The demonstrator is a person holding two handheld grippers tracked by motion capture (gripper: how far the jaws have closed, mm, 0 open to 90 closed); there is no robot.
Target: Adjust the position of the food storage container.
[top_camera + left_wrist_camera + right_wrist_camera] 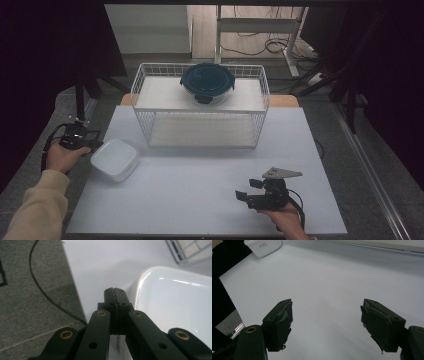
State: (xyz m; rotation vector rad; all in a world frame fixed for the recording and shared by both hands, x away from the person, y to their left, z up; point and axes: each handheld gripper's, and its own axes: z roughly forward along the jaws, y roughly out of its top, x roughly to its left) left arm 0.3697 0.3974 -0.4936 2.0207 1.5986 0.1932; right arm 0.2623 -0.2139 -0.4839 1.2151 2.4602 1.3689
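Across the middle of the scene, a wide white rectangular table [210, 195] is seen, and at its far edge a white wire two-tier rack [200, 107] is set, with a round dark-teal lidded glass container [207, 82] resting on the upper shelf. Near the table's left edge a white square plastic lidded container [115, 159] lies flat, well apart from the rack.

The step in hand is judged to be the approach to this white container. The left tool [114, 293] is held just beside the container's rounded corner, its jaws pressed fully together with nothing between them; whether the tips touch the container wall cannot be told. For the next move, the jaws would have to be opened wide and brought around the container's rim, or the closed tips used to nudge it inward.

The left hand [61, 156] is seen at the table's left edge, the forearm coming in from the lower left corner. The right tool [327, 322] is held low over bare table near the front right, its jaws spread apart and empty, pointing left toward the white container.
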